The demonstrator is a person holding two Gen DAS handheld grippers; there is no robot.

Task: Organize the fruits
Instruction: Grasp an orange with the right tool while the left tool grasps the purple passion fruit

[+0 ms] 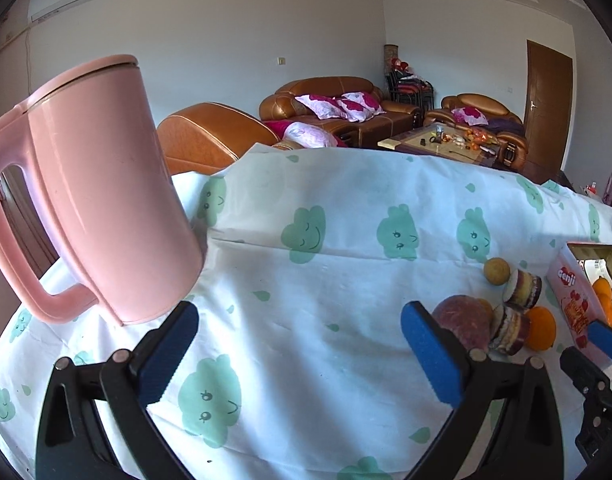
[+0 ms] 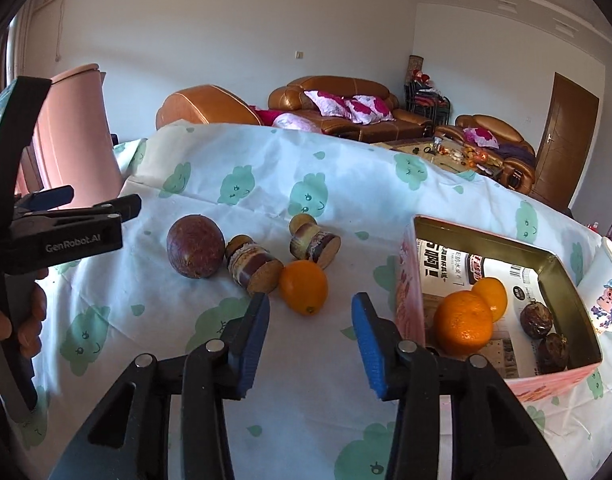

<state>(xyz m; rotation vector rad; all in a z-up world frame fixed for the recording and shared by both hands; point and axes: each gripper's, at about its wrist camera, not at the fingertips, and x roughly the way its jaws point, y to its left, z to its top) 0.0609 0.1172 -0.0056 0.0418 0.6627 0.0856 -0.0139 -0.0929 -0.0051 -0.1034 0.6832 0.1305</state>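
Observation:
On the cloud-print tablecloth (image 2: 265, 184) lie a purple passion fruit (image 2: 195, 252), two short sugarcane pieces (image 2: 253, 267) (image 2: 313, 241) and an orange (image 2: 304, 292). A pink tin box (image 2: 486, 376) at the right holds two oranges (image 2: 464, 326) and two dark passion fruits (image 2: 537, 320). My right gripper (image 2: 310, 340) is open and empty, just in front of the loose orange. My left gripper (image 1: 299, 354) is open and empty over bare cloth, left of the passion fruit (image 1: 462, 320); it shows at the left of the right wrist view (image 2: 85, 204).
A pink kettle (image 1: 97, 192) stands at the table's left. A white cartoon mug (image 2: 606, 292) stands right of the box. A small round yellow fruit (image 1: 496, 271) lies behind the sugarcane. Sofas and a coffee table are beyond the table's far edge.

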